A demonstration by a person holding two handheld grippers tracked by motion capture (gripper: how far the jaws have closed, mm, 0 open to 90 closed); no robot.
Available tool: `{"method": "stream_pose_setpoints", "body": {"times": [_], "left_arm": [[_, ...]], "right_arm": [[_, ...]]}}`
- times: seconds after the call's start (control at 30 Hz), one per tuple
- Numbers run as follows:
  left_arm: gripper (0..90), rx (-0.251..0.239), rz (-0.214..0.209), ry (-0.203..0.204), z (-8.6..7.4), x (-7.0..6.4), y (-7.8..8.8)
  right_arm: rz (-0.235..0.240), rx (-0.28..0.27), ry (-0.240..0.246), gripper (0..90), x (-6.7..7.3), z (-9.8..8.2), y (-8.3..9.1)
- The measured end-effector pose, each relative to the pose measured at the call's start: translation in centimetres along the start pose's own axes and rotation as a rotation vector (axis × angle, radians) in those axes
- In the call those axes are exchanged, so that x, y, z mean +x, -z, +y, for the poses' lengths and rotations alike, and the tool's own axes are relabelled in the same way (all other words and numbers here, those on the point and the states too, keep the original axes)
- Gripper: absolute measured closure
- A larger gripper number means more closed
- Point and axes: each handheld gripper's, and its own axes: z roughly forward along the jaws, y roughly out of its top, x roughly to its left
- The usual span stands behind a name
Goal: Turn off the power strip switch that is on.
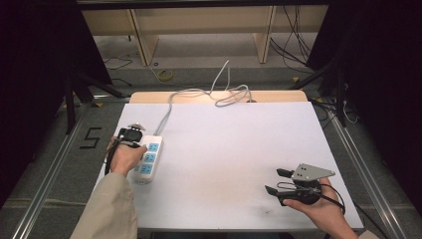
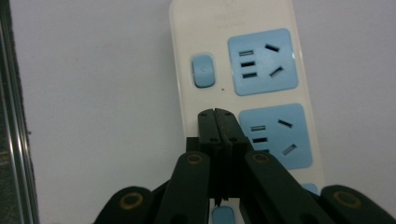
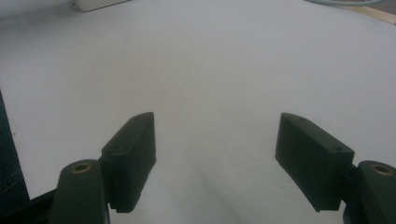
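A white power strip with blue sockets lies near the left edge of the white table, its grey cable running off the far edge. My left gripper hovers over the strip's left side. In the left gripper view that gripper is shut with nothing in it, its tips over the strip just below a blue rocker switch and beside the second socket. My right gripper rests open at the front right; in the right gripper view the gripper has bare table between its jaws.
The cable coils in loops at the table's far edge, over a wooden board. A metal rail runs along the floor left of the table, and another to the right. The strip's end shows far off.
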Motion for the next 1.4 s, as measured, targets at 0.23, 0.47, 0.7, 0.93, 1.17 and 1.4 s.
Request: {"method": "stream_pose_setpoints", "body": {"times": [0.23, 0.47, 0.7, 0.93, 1.17, 1.4], "left_arm": [[90.0, 0.018, 0.025, -0.021, 0.25, -0.39, -0.03], [90.0, 0.020, 0.016, -0.010, 0.26, 0.03, -0.15], [90.0, 0.025, 0.039, -0.029, 0.27, -0.08, -0.19], [90.0, 0.031, 0.031, -0.026, 0.27, -0.08, -0.18], [90.0, 0.042, 0.038, -0.031, 0.42, -0.18, -0.22], [90.0, 0.042, 0.053, -0.042, 0.39, -0.41, -0.23]], "right_arm": [[-0.001, -0.006, 0.001, 29.3, 0.10, 0.03, 0.08], [-0.002, -0.004, -0.005, 29.3, 0.03, -0.06, 0.19], [0.003, 0.000, 0.003, 29.3, 0.11, -0.05, 0.07], [0.005, 0.001, 0.005, 29.3, 0.18, 0.05, -0.05], [0.008, 0.001, 0.007, 29.5, 0.20, 0.08, -0.10], [0.007, -0.001, 0.010, 29.5, 0.21, 0.12, -0.11]]}}
